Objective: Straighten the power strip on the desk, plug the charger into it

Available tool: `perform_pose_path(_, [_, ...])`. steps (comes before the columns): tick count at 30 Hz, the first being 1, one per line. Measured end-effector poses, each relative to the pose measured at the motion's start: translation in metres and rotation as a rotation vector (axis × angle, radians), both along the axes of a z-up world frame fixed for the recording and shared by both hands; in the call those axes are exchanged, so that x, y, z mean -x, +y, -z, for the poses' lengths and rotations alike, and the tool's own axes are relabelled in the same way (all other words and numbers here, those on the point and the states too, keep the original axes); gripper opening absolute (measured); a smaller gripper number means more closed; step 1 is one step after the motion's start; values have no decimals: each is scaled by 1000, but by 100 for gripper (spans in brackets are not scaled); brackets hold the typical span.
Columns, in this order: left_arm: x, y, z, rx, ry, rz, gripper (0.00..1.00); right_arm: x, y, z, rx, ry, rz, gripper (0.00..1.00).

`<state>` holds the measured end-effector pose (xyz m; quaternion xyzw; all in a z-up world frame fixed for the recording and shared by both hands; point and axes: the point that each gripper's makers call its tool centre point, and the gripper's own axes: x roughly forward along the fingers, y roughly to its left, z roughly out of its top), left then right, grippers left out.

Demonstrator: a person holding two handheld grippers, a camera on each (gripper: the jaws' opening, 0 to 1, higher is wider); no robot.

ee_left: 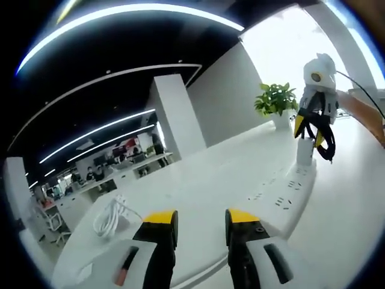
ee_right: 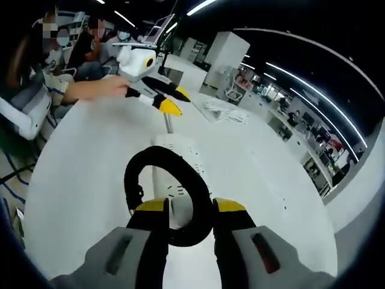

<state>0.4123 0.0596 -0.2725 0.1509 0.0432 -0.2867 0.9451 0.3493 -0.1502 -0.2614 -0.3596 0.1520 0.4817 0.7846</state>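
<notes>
Power strip (ee_right: 174, 158), white, lies flat on the white worktop (ee_right: 78, 180), running away from the right gripper (ee_right: 189, 208). In the left gripper view the same strip (ee_left: 287, 191) sits on the right, its sockets facing up.

Right gripper: jaws closed on a loop of black cable (ee_right: 167, 198), which arches up over the near end of the strip and hides part of it. No charger body can be made out. The left gripper (ee_right: 161, 96) comes in beyond the strip's far end, held by a person's hand (ee_right: 108, 85), its yellow tips apart with nothing between them.

Left gripper (ee_left: 201, 218): yellow-tipped jaws parted, empty, above bare worktop (ee_left: 198, 174). Across the strip the right gripper (ee_left: 315, 123) stands over its far end, black cable hanging from it.

Around: coiled white cable (ee_left: 110, 218) lying left of the left gripper's jaws; potted green plant (ee_left: 277, 101) at the worktop's far end, against a bright window. A flat pale item (ee_right: 227, 112) lies beyond the left gripper; what it is I cannot tell.

Room: open office, dark ceiling with long light strips (ee_left: 96, 135), white pillar (ee_left: 177, 114), rows of desks with seated people (ee_left: 90, 174) in the distance.
</notes>
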Motion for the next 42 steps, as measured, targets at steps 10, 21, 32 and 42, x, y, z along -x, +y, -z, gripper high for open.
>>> perform_pose_path(10, [3,-4,-1,5,-5,7,31,10,-10,-11,-45,-14,18,27])
perform_pose_path(21, [3,-3,-6,20,-8,15,31,18,-21,-18,-120,-45,45,28])
perform_pose_path(32, [5,-1,-15,54,-13,34,31,28,-38,-32,-247,-65,88,28])
perform_pose_path(42, [10,-12,-9,31,-2,69,31,40,-58,-27,-320,-59,144,28])
